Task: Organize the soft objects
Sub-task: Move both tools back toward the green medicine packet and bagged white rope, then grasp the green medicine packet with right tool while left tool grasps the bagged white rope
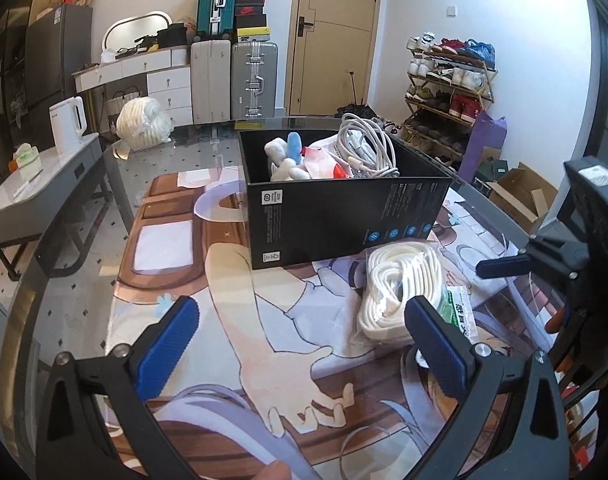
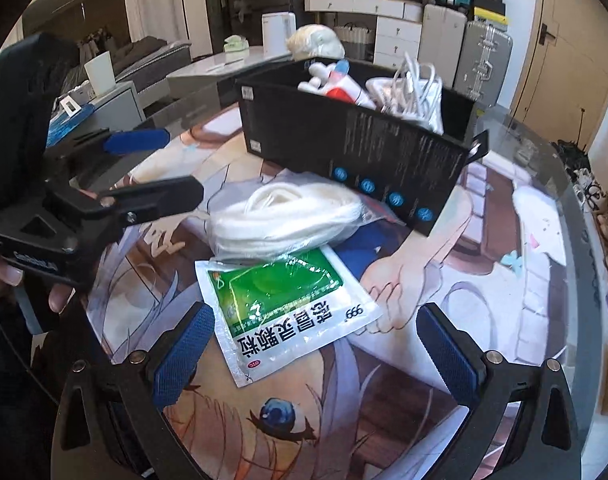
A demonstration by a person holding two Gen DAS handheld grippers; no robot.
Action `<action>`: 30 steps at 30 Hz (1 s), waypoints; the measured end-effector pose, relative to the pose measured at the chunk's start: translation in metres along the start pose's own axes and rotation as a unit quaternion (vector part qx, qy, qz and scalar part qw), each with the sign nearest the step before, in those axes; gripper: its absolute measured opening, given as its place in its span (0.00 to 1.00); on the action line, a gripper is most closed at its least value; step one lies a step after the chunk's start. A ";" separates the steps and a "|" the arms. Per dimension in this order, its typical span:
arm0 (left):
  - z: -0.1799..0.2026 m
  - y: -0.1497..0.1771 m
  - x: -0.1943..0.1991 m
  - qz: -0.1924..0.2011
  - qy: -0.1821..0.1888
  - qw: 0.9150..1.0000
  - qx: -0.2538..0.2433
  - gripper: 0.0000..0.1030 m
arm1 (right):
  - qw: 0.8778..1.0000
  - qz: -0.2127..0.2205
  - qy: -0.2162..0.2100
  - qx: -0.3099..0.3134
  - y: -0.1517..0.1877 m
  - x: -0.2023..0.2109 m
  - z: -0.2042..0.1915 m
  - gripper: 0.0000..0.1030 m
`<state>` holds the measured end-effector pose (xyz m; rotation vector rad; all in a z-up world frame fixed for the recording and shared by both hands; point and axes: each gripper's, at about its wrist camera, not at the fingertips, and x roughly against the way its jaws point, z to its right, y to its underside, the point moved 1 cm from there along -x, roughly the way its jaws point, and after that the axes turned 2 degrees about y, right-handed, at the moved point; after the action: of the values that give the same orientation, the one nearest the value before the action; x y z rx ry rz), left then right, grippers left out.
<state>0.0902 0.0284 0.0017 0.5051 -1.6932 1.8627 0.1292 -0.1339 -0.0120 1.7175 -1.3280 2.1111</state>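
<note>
**Mia:** White rope (image 2: 284,220) in a clear bag lies on the desk (image 1: 164,152), right by the black box (image 1: 344,216). A green packet (image 2: 288,312) lies next to it, with one end tucked under the rope.

**Ben:** What is already in the box?

**Mia:** A plush toy (image 1: 284,156), a red and white packet (image 1: 328,162) and white cables (image 1: 368,148). It looks pretty full on that side.

**Ben:** Are the tools holding anything?

**Mia:** No. The left tool (image 1: 304,340) is wide open and holds nothing. The right tool (image 2: 316,352) is wide open too, with the green packet lying between its pads (image 2: 184,356), but not pinched.

**Ben:** So what could go wrong?

**Mia:** The packet is flat and slick. I think the pads could slide off it, or just push it along the picture mat (image 1: 232,280).

**Ben:** And the rope?

**Mia:** It sits on the packet's end. If the packet gets pulled, the rope bag could drag with it or roll away.

**Ben:** Could the tools bump?

**Mia:** Maybe. The left tool is close to the rope, and both tools point at the same spot. They could knock each other or shove the box.

**Ben:** And the bag?

**Mia:** It is loose plastic. A pinch might catch only plastic, and the rope could sag or slip out.
</note>
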 end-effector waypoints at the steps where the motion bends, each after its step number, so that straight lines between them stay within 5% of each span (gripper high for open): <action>1: 0.000 0.001 0.000 0.000 0.002 1.000 -0.003 1.00 | 1.000 0.001 -0.001 -0.001 0.001 0.000 0.000 1.00; 24: -0.008 0.000 0.000 0.005 0.010 1.000 0.017 1.00 | 1.000 0.000 -0.020 0.019 -0.012 -0.018 0.001 0.98; 30: -0.010 0.000 -0.001 0.006 0.011 1.000 0.024 1.00 | 1.000 0.004 -0.010 0.002 -0.010 -0.010 0.013 0.77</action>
<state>0.0914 0.0379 -0.0003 0.4927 -1.6438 1.9138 0.1484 -0.1323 -0.0148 1.7415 -1.3395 2.1088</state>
